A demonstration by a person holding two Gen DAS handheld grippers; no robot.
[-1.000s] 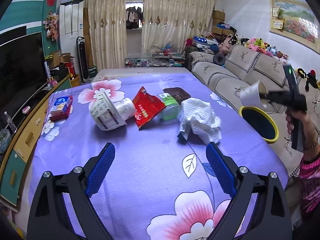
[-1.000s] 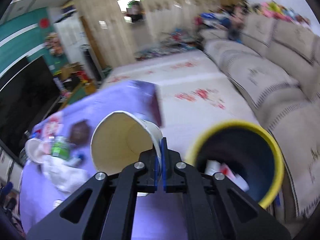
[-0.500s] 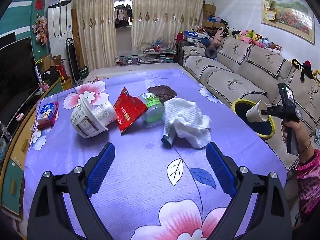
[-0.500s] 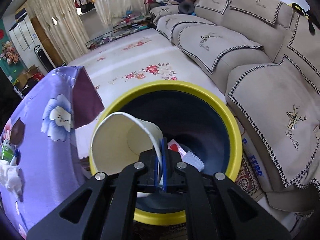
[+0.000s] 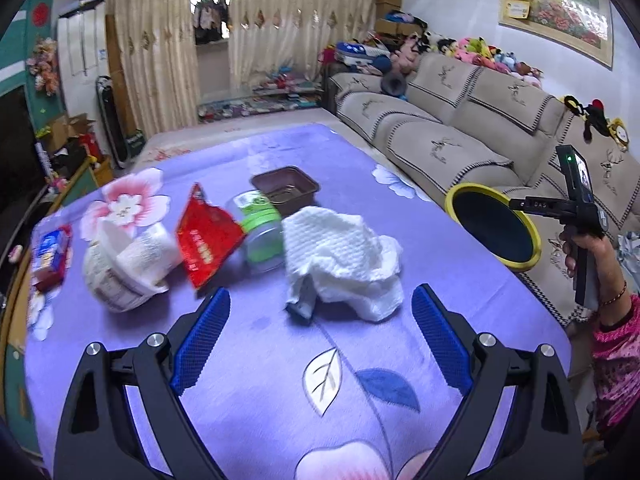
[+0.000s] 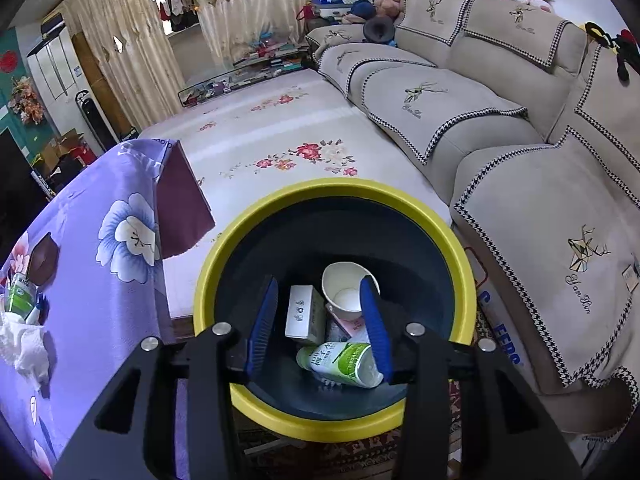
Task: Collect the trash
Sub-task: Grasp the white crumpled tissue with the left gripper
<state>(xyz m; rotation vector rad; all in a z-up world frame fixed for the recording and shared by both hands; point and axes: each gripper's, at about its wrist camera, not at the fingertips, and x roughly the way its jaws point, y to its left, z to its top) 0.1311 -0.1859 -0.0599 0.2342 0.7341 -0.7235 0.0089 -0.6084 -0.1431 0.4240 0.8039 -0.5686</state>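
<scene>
A: What's hard to make out near the left gripper (image 5: 316,336)?

B: Its jaws are spread wide with nothing between them, above the purple floral tablecloth (image 5: 280,392). Just past them a crumpled white paper towel (image 5: 344,252) covers most of a dark object; only a corner pokes out.

A: And behind that?

B: A green-lidded jar (image 5: 260,228) on its side, a red snack wrapper (image 5: 208,236), a tipped paper tub (image 5: 128,264), then a brown tray (image 5: 286,188).

A: The right gripper (image 6: 320,320)?

B: Spread too, empty, over the yellow-rimmed bin (image 6: 248,232) beside the table. Inside lie a white paper cup (image 6: 346,292), a white carton (image 6: 300,312) and a green-and-white bottle (image 6: 340,362), partly hidden by the fingers (image 6: 376,328). The sofa (image 6: 520,160) stands beyond.
</scene>
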